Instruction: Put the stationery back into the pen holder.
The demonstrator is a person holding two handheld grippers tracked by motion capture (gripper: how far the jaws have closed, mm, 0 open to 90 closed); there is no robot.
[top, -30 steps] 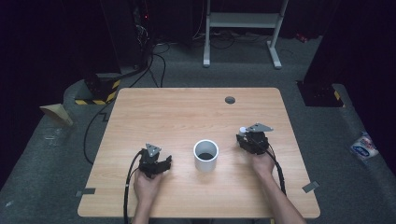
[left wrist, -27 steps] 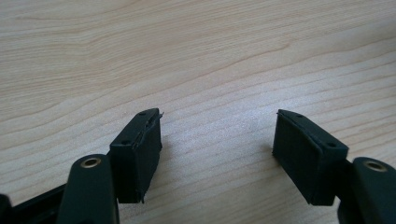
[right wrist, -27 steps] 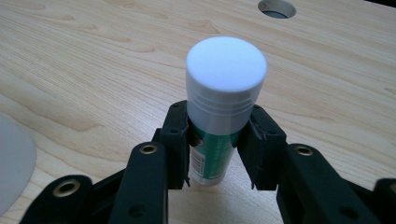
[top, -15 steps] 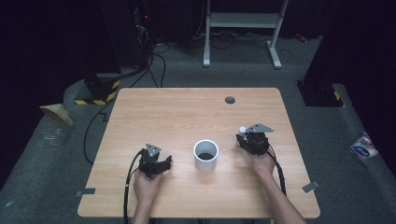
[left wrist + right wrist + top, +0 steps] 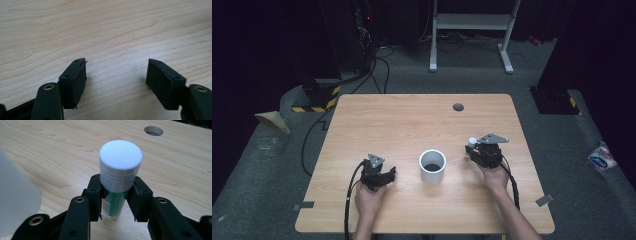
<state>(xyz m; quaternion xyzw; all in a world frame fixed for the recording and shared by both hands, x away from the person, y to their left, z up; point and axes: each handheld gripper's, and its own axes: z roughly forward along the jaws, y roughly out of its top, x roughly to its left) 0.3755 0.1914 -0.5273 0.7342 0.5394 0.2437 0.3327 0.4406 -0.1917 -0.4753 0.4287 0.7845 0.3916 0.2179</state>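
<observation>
A glue stick (image 5: pixel 117 185) with a white cap and a green label stands upright between the black jaws of my right gripper (image 5: pixel 116 200), which is shut on it. From above its white cap (image 5: pixel 472 141) shows at the front of the right gripper (image 5: pixel 479 152), to the right of a white cup (image 5: pixel 432 165) that stands at the table's middle front. My left gripper (image 5: pixel 382 175) rests on the table left of the cup. Its jaws (image 5: pixel 116 80) stand open over bare wood with nothing between them.
The light wooden table (image 5: pixel 412 120) has a round cable hole (image 5: pixel 458 106) at the back, also seen as the hole (image 5: pixel 153 130) beyond the glue stick. The white cup's wall (image 5: pixel 15 202) is close on the right gripper's left. Cables trail from both grippers.
</observation>
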